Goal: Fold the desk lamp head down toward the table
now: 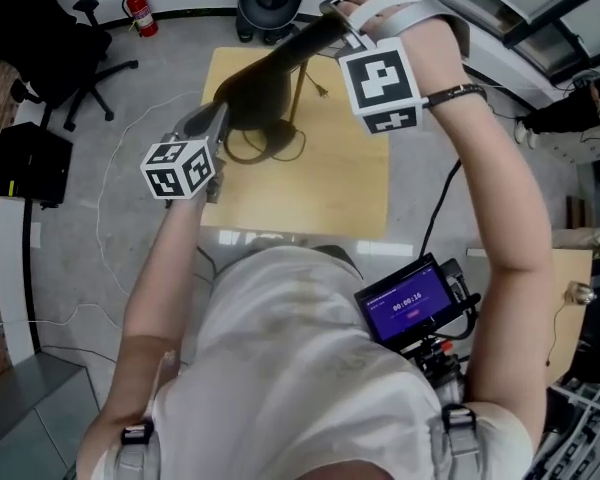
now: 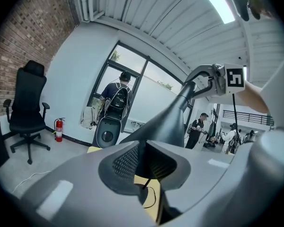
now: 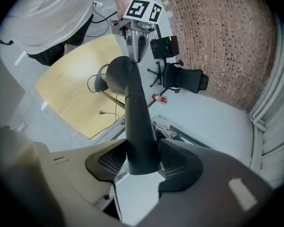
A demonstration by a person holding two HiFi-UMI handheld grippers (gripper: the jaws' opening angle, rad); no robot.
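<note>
Dark grey, cone-shaped desk lamp head (image 1: 265, 83) (image 3: 132, 103) held up over pale square wooden table (image 1: 350, 188), slanting from its wide shade low on the left to its narrow neck high on the right; clear of the tabletop.

Left gripper (image 1: 220, 118) (image 2: 142, 169): jaws nearly together, clenched on the thin rim of the shade; pads press the dark edge from both sides.

Right gripper (image 1: 340, 10) (image 3: 137, 167): jaws set wide, grasping the narrow tubular end of the lamp head; tube sits squarely between the pads, touching both.

Thin lamp stem (image 1: 297, 93) runs down from the head to the table; black cord (image 1: 280, 148) loops loose on the wood beside it.
</note>
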